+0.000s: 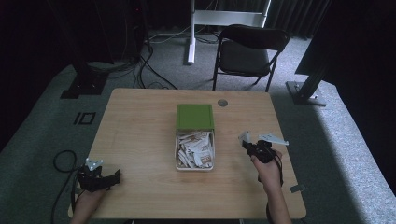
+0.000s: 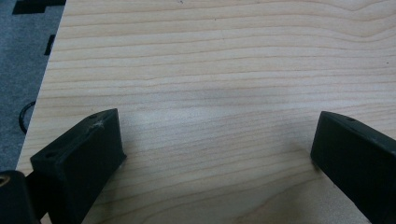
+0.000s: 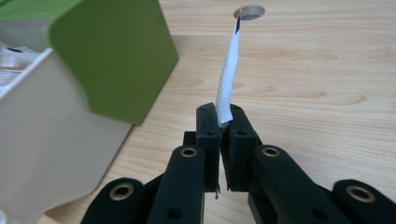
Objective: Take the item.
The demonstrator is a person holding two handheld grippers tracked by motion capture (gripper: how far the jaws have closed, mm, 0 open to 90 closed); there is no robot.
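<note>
Left gripper point(image 2: 215, 154): jaws wide apart over bare table point(image 2: 224, 60), nothing between them; it sits at the near left corner, well apart from the box.
Box point(image 1: 194, 150): white tray full of packets point(image 1: 194, 148), its green lid point(image 1: 195, 116) slid back at the far end; it lies to the left of the right gripper, close by in that gripper's view.
Right gripper point(image 3: 225, 116): jaws clamped on the lower edge of one packet point(image 3: 227, 70), which stands up from the tips, edge-on and slightly bowed.
Handling: the packet looks light, thin and limp, likely paper; it would bend or slip in a loose hold, so a firm pinch on a flat edge or corner suits it.
Writing: dark print shows on the packets in the tray, but it is too small and blurred to read; no brand can be made out.
</note>
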